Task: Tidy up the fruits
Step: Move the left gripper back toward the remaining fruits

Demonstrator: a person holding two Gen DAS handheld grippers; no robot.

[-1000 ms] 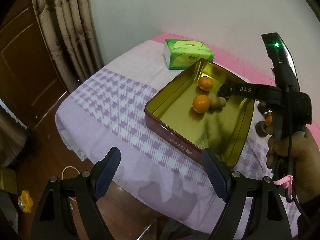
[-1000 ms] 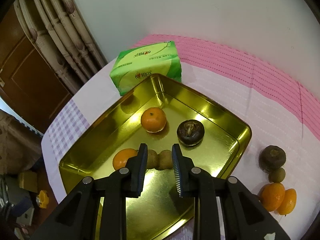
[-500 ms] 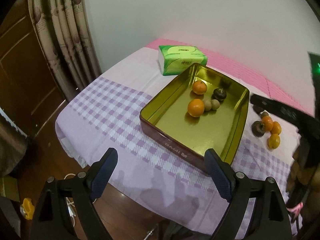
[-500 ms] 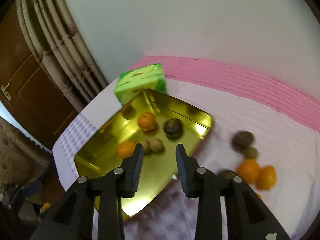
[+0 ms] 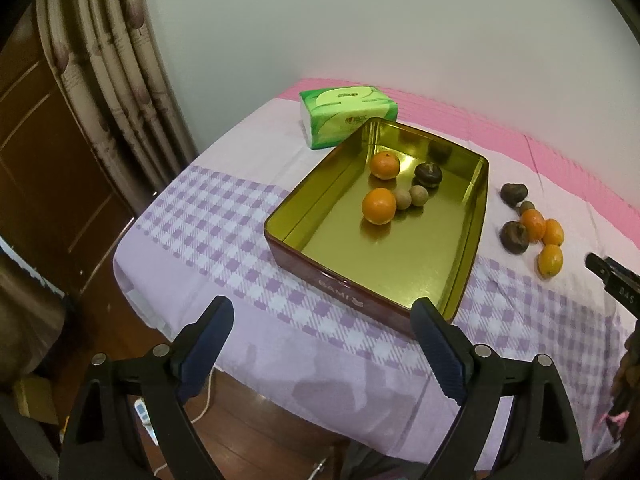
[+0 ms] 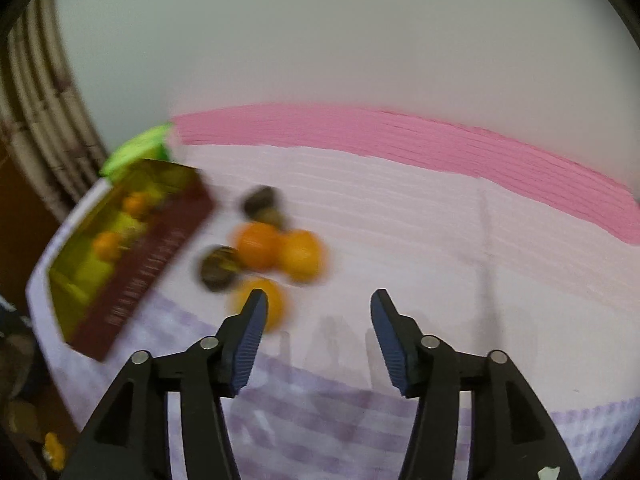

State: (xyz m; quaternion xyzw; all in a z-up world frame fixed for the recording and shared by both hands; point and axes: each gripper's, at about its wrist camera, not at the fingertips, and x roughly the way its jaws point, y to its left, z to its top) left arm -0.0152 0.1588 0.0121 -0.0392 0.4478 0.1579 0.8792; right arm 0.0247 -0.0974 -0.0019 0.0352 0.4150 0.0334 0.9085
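Note:
A gold tin (image 5: 471, 216) with dark red walls sits on the checked cloth and holds two oranges (image 5: 377, 205), two small brown fruits (image 5: 419, 195) and a dark round fruit (image 5: 427, 174). To the tin's right lies a loose cluster of oranges (image 5: 550, 260) and dark fruits (image 5: 514, 236). My left gripper (image 5: 322, 344) hangs in front of the tin, its jaws wide and still opening, empty. My right gripper (image 6: 316, 322) hovers just right of the blurred cluster of oranges (image 6: 260, 305), jaws opening with nothing between them. The tin (image 6: 132, 256) is at the left of that view.
A green tissue pack (image 5: 347, 115) lies behind the tin. A pink band (image 6: 440, 140) runs along the cloth's far side by the wall. Curtains (image 5: 112, 80) and a wooden door stand to the left. The table's near edge drops to a wooden floor.
My right gripper left the tin, swung right toward the loose fruit and opened its jaws. A dark fruit now lies in the tin. The left gripper stayed put and widened a little.

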